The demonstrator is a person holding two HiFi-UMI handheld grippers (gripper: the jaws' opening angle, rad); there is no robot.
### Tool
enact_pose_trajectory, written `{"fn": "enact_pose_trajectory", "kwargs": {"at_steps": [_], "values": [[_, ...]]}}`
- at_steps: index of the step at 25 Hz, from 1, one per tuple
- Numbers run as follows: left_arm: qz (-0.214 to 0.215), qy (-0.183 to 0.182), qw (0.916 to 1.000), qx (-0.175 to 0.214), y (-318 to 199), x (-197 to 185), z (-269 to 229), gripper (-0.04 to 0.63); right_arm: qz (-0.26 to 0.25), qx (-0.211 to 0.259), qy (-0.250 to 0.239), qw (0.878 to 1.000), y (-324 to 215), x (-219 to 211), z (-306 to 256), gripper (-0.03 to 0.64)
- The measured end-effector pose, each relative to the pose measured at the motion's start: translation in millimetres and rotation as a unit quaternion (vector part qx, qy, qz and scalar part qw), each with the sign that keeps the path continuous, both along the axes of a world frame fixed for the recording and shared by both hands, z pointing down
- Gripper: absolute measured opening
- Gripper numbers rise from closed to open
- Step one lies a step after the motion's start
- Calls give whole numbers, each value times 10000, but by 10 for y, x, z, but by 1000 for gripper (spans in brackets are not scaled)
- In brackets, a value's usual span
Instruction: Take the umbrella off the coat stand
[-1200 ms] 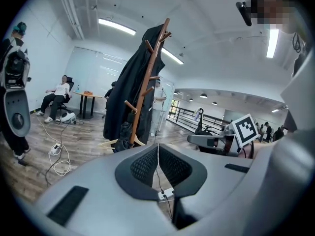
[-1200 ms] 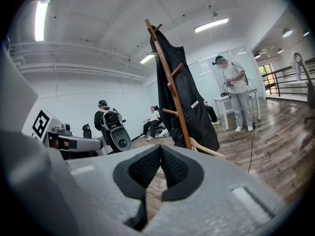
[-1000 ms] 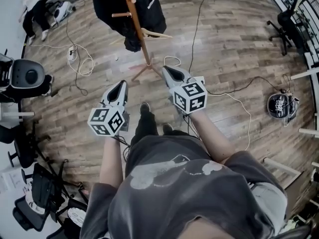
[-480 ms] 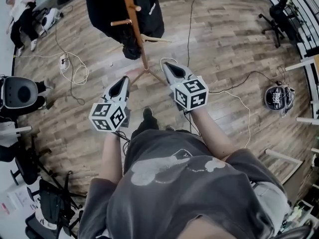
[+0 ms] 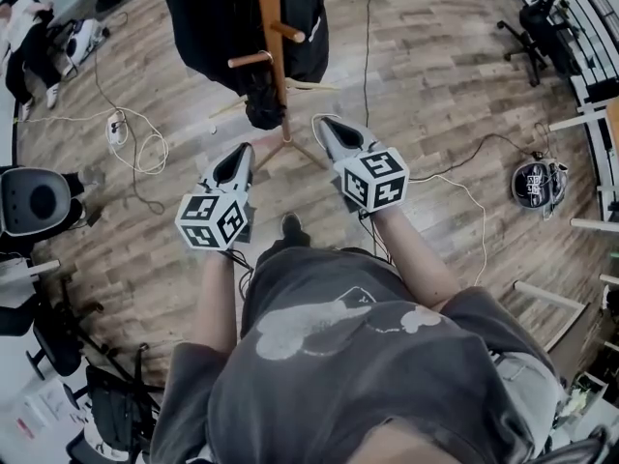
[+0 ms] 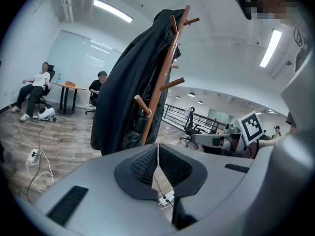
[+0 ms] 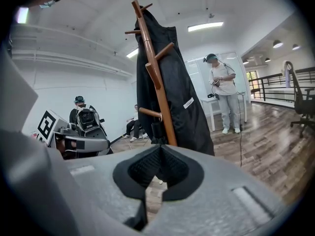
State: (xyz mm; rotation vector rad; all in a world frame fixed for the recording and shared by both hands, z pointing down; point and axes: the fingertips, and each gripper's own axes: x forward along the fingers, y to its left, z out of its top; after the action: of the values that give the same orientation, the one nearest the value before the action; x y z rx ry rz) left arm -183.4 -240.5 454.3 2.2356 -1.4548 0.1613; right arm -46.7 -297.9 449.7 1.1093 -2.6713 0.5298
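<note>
- Coat stand: reddish-brown wood.
- Coat: black.
- Umbrella: seemingly black, blending into the coat.
- Left tool, right tool: grey, black pads.
- Marker cubes: white with black squares.
- Floor: brown planks.

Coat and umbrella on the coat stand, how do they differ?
The coat is large and drapes from the top of the coat stand; the umbrella is a small folded bundle. The coat starts high up; the umbrella hangs by a loop from a low peg. Both are black and hang on the same stand.

Wood floor, coat stand, loose cables, power strip
</note>
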Motion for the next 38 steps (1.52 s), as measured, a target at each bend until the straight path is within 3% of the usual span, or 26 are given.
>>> {"fn": "enact_pose_trajectory", "kwargs": {"at_steps": [7,11,17,21,23,27,32,38], "values": [[342,-92,9993,-78,-314,-130,225,11,34,-161,189,9997,-208,-199,204,-2],[528,188,9984,-81,-498,-125,324,11,89,-263,338,9990,-306,-246,321,-2],[566,47,9983,-142,-739,-222,575,12,89,-218,478,9986,-477,-376,405,-2],[569,-87,9983,-21,-874,-302,714,75,196,-336,465,9982,-525,-428,522,-2],[592,-152,9981,30,-953,-337,792,204,229,-411,480,9977,-541,-460,602,-2],[491,-447,9976,198,-1113,-405,964,306,302,-500,513,9970,-572,-505,756,-2],[474,-609,9967,261,-1280,-343,1135,341,398,-546,486,9965,-587,-483,857,-2],[602,-755,9953,60,-1500,-217,1406,359,574,-626,536,9949,-608,-364,960,-2]]}}
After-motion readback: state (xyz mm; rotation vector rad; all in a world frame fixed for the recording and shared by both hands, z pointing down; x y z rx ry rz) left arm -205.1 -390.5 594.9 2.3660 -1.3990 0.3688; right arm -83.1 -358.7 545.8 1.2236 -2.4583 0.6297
